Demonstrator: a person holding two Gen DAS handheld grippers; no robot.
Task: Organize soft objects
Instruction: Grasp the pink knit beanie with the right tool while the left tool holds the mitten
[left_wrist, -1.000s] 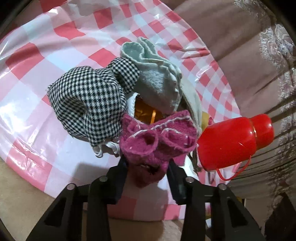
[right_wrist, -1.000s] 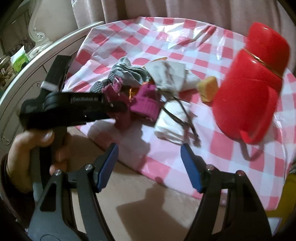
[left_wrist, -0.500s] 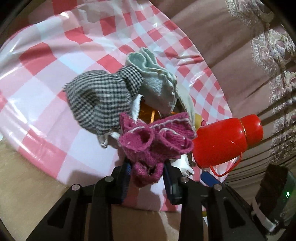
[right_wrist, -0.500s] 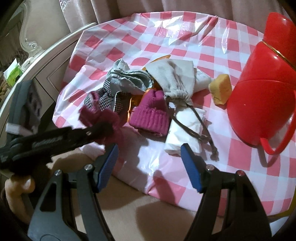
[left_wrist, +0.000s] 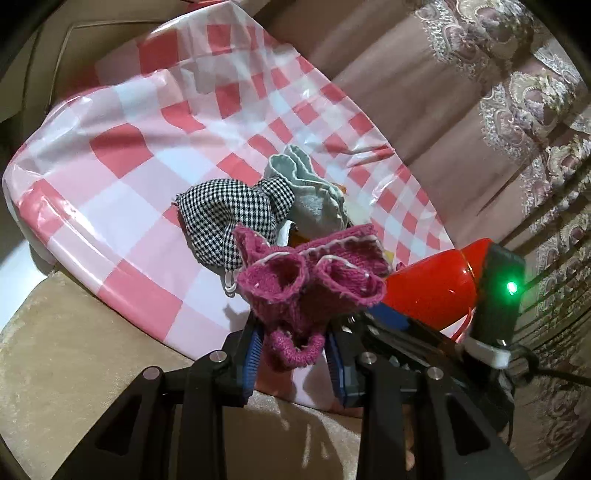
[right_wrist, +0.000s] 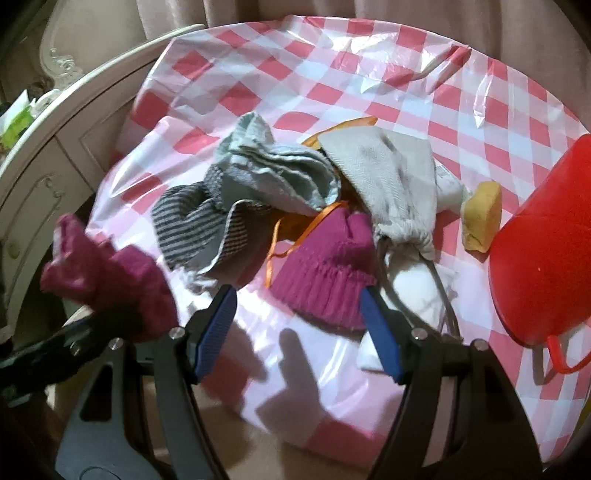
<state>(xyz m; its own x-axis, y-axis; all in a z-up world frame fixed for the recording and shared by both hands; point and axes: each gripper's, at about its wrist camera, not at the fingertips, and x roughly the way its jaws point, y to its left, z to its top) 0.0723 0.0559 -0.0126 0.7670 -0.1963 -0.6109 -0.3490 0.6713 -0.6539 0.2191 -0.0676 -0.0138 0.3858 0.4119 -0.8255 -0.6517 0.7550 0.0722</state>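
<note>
My left gripper (left_wrist: 293, 354) is shut on a pair of magenta knitted gloves (left_wrist: 310, 280), held up off the checked tablecloth (left_wrist: 122, 155). In the right wrist view the same gloves (right_wrist: 107, 269) hang at the lower left, off the table's edge. My right gripper (right_wrist: 297, 328) stands open just above the pile, its blue pads (right_wrist: 216, 332) on either side of a magenta knit hat's (right_wrist: 328, 266) hem without touching it. Beyond lie a black-and-white checked cloth (right_wrist: 199, 225), a pale grey-green cloth (right_wrist: 280, 170), a grey drawstring bag (right_wrist: 395, 184) and a white cloth (right_wrist: 417, 288).
A red plastic jug (right_wrist: 546, 251) stands at the right of the table, with a yellow sponge (right_wrist: 482, 214) beside it. An orange ribbon (right_wrist: 295, 236) runs under the hat. A white carved cabinet (right_wrist: 55, 147) is at the left and curtains (left_wrist: 498, 110) hang behind.
The left gripper has lifted the magenta gloves off the pile and drawn them back past the table's edge. The right gripper has come down closer to the pile, over the magenta hat.
</note>
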